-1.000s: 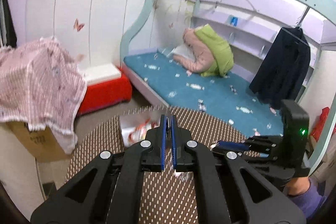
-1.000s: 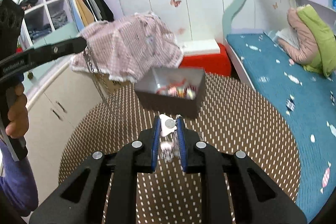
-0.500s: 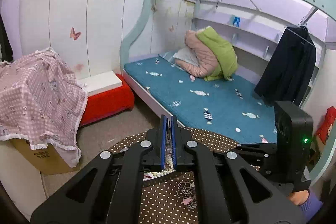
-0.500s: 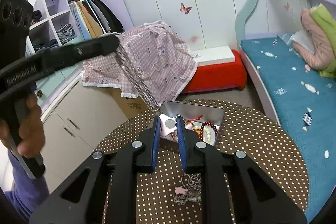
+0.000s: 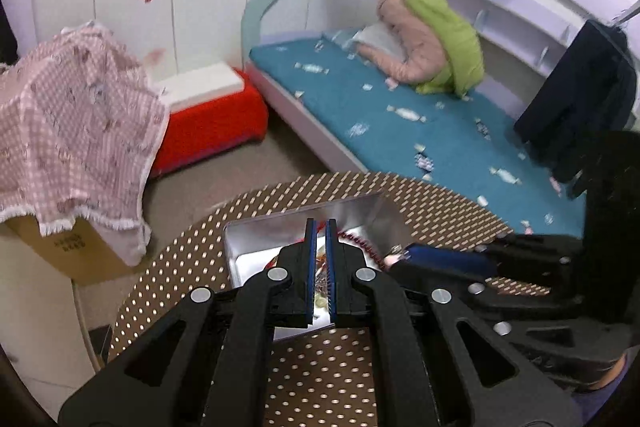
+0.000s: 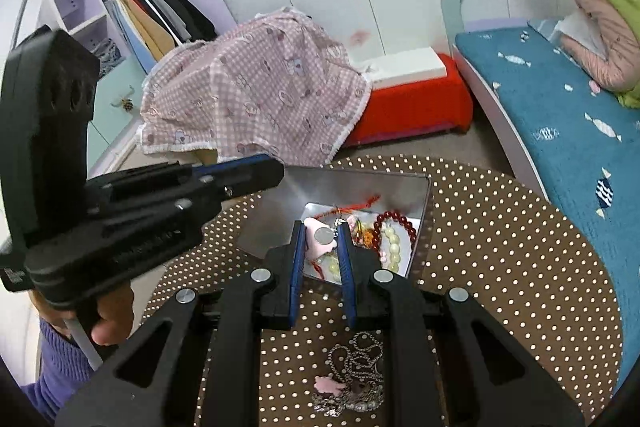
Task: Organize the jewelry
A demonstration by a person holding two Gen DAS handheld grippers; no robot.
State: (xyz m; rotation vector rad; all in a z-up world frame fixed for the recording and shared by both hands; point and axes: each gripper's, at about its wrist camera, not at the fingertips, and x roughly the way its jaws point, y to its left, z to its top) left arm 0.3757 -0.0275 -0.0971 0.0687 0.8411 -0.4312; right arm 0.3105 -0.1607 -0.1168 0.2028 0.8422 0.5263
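Note:
A silver metal tin (image 6: 426, 195) stands on the round dotted table and holds a red bead bracelet (image 6: 396, 218), pale beads and red cord. My right gripper (image 6: 319, 231) is shut on a pink pendant with a silver disc (image 6: 322, 237), above the tin's near edge. A silver chain with a pink charm (image 6: 352, 373) lies on the table under it. My left gripper (image 5: 319, 227) is shut with a thin gap over the tin (image 5: 256, 227); a silver chain seems to hang between its pads. It also shows in the right wrist view (image 6: 276, 171).
The table (image 6: 500, 267) has a brown cloth with white dots. Beyond it are a cardboard box under a pink checked cloth (image 6: 256, 95), a red stool (image 6: 412, 107) and a blue bed (image 6: 560, 115).
Both grippers have come down toward the tin. The long chain that hung from my left gripper is now lowered over the tin. The right gripper still holds the pink pendant.

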